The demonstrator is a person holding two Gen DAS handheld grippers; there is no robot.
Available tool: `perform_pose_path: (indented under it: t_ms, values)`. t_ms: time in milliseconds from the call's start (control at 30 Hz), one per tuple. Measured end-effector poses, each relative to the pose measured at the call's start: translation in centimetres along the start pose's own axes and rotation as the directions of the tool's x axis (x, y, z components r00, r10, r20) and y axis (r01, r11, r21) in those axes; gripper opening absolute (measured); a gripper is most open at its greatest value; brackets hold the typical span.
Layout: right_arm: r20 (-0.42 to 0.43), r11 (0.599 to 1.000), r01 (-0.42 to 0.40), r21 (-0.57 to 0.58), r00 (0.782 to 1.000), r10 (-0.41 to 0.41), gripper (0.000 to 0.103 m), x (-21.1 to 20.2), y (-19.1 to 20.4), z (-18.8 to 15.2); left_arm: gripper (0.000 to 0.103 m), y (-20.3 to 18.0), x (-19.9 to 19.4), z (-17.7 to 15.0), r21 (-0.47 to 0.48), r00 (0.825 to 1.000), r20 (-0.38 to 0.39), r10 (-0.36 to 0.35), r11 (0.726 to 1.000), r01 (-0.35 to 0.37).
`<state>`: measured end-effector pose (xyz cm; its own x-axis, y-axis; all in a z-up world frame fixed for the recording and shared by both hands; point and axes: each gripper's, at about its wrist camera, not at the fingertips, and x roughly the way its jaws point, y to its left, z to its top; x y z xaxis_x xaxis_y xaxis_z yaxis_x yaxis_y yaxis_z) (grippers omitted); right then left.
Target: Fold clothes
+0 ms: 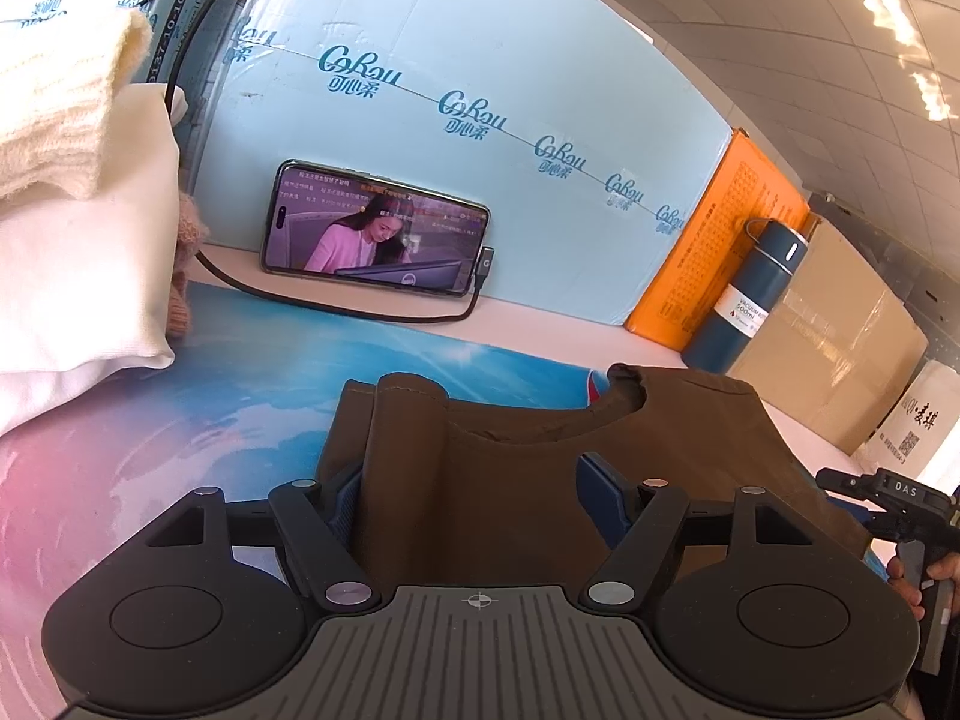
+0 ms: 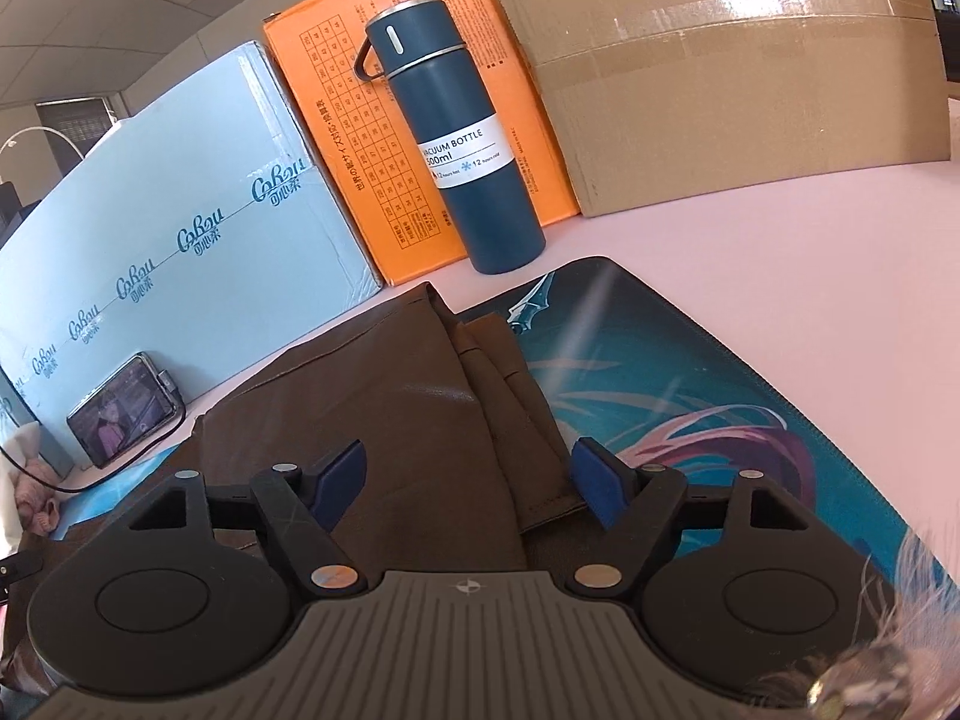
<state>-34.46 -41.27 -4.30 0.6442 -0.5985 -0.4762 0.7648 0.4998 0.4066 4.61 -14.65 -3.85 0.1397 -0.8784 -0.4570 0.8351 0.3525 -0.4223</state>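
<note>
Beside the vacuum bottle point(image 2: 454, 138), brown garment point(image 2: 384, 414) lies under both spread, empty grippers point(image 1: 474, 504) point(image 2: 465, 483); only left wrist view shows white folded clothes point(image 1: 78, 276)

**Black tools, blue pads**

Left tool point(image 1: 474, 504): matte black linkage arms, silver rivets, round side discs, ribbed grey base with crosshair mark, blue ridged pads point(image 1: 345, 504). Right tool point(image 2: 465, 480): same build, smooth blue pads point(image 2: 339, 474). Bare-skinned fingers point(image 1: 900, 576) on its grey handle.
</note>
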Motion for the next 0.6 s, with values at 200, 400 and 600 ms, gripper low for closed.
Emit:
perform_pose_path:
  t_ms: [200,400,600]
  values:
    - [0.043,0.998,-0.019,0.06,0.999,0.016,0.075,-2.2,-0.3,-1.3,0.073,0.7,-0.2,0.0,-0.037,1.0,0.014,-0.026,0.999,0.026]
    - [0.15,0.983,-0.042,0.181,0.989,0.015,0.078,-4.7,-1.9,-2.2,0.075,0.9,-1.1,-0.1,-0.058,0.998,0.055,-0.024,0.998,0.027]
    - [0.234,0.96,-0.014,0.281,0.971,-0.054,0.079,-6.3,-3.1,-2.8,0.083,0.8,-2.7,-0.2,-0.063,0.99,0.134,0.035,0.998,-0.027]
